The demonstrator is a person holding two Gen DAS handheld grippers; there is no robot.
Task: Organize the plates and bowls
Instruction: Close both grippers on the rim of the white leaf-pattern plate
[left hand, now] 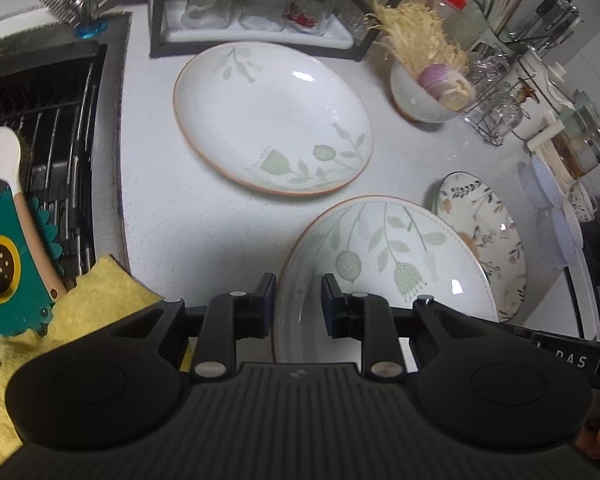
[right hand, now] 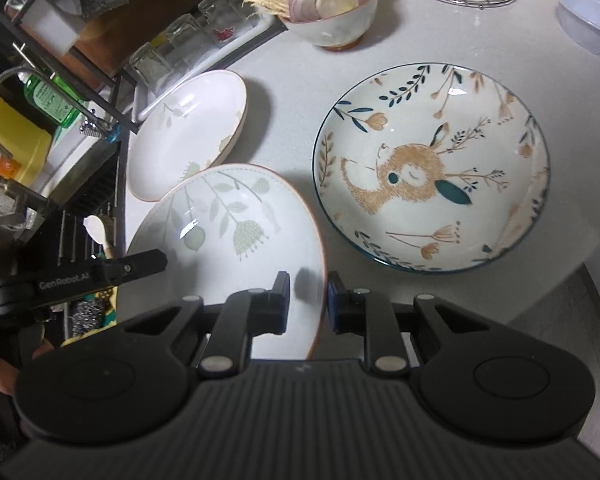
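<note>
Ceramic leaf plate (right hand: 228, 232) is straddled at its 5 o'clock rim by the part-open right claw (right hand: 307, 300), and at 7 o'clock by the part-open left claw (left hand: 299, 300); nothing is gripped yet, presumably readying a lift for stacking.

On the counter (left hand: 160, 200), three plates: one (left hand: 272, 116) far, one (left hand: 384, 264) near, one (left hand: 484, 236) to the right. A filled bowl (left hand: 420, 96) stands far right, glasses (left hand: 256, 0) behind, the sink rack (left hand: 40, 128) left.

You see glossy glazed plates (left hand: 272, 116), a speckled matt counter (left hand: 204, 224), a fuzzy yellow cloth (left hand: 96, 292) and matt black plastic gripper fingers (left hand: 266, 300).
</note>
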